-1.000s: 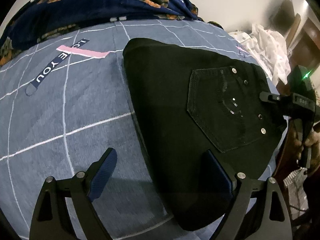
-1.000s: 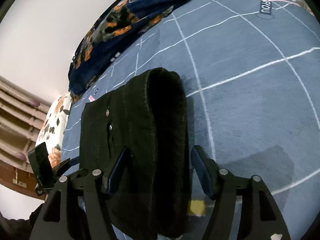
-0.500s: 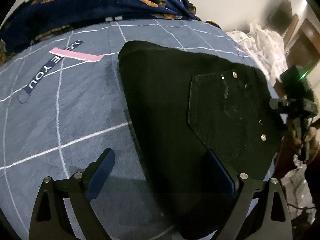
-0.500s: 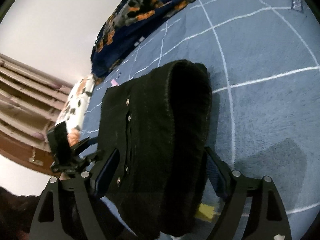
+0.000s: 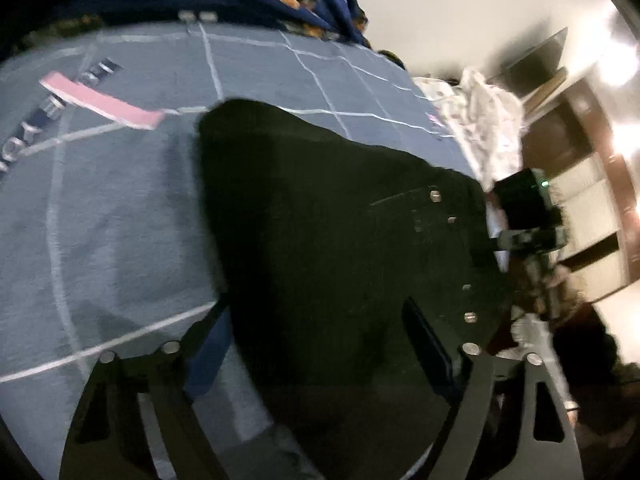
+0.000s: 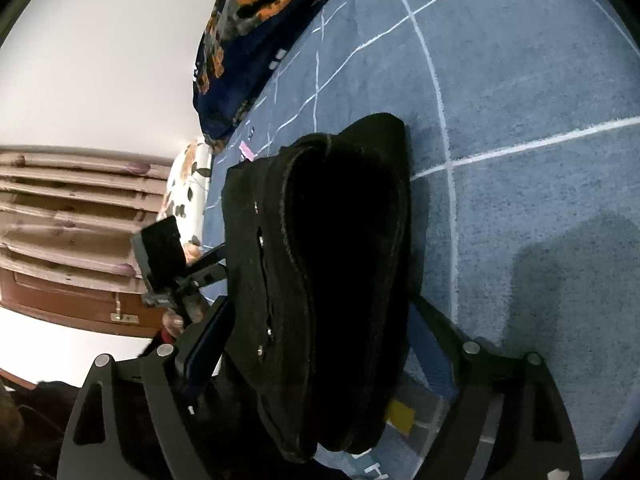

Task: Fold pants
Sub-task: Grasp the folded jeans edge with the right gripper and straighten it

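Black jeans [image 5: 320,240] lie folded into a thick bundle on the blue grid bedspread [image 5: 120,220]; denim is heavy, limp, grippy. Left gripper [image 5: 316,344] is closing, right gripper [image 6: 316,344] opening, both straddling the bundle unclamped. Best hold: the stacked fold edge

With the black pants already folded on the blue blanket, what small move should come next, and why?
Probably back both off. The black pants lie as a compact bundle on the blue blanket. The left hand-held gripper is closing and the right hand-held gripper opening, both straddling the cloth without visibly pinching it.
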### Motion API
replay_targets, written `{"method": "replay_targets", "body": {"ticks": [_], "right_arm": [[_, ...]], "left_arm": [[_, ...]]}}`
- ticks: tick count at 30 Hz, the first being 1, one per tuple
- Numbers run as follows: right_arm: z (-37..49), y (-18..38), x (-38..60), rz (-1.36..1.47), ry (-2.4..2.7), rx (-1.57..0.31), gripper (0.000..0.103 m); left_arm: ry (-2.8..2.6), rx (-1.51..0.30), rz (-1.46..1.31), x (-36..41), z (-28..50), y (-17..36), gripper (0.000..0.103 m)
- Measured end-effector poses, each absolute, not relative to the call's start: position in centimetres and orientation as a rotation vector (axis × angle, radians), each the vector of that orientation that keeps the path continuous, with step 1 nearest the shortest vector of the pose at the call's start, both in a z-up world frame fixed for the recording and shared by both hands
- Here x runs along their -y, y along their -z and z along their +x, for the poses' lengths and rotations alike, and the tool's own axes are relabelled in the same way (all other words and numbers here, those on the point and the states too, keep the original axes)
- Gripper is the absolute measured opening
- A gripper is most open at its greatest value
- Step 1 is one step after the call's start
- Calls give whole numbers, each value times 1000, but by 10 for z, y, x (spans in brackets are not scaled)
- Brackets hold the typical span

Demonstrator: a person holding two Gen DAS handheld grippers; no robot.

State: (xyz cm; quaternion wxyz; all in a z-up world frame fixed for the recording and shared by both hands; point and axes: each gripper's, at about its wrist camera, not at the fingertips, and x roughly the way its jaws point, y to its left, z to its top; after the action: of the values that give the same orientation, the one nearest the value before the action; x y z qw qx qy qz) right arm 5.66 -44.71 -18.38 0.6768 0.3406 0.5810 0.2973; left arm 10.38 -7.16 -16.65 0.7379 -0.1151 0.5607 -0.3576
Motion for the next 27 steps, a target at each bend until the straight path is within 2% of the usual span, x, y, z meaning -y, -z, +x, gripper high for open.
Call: {"method": "replay_targets", "body": {"ticks": [3,7,11,14,16,17,19,20,26,27], "right_arm": [[55,181,441,737,-681,-1304,92],[57,182,433,796,-717,-1315,93],[58,183,436,854,-756,-1296,92],[59,188,443,772,-717,-1354,69],[59,190,445,776,-737,-1370,69],[59,190,444,769,-747,-1379,70],[61,189,439,775,-760,-1387,86],[63,186,434,793,-784,-1377,101],[61,182,416,776,-846,-1321,102],[60,183,419,780,-849,-1321,95]], "left_arm": [[851,-1262,-310,70,111,170,82],[1015,-1381,-541,61,122,186,82],[1064,-1359,-371,74,114,178,82],[1082,-1371,-386,74,118,178,82],[1086,-1380,-409,73,122,179,82],[1087,-1376,-404,75,123,178,82],[1089,-1363,-390,79,121,177,82],[1087,-1353,-388,82,122,177,82],[1071,-1312,-408,84,118,178,82],[1073,-1314,-415,81,118,179,82]]}}
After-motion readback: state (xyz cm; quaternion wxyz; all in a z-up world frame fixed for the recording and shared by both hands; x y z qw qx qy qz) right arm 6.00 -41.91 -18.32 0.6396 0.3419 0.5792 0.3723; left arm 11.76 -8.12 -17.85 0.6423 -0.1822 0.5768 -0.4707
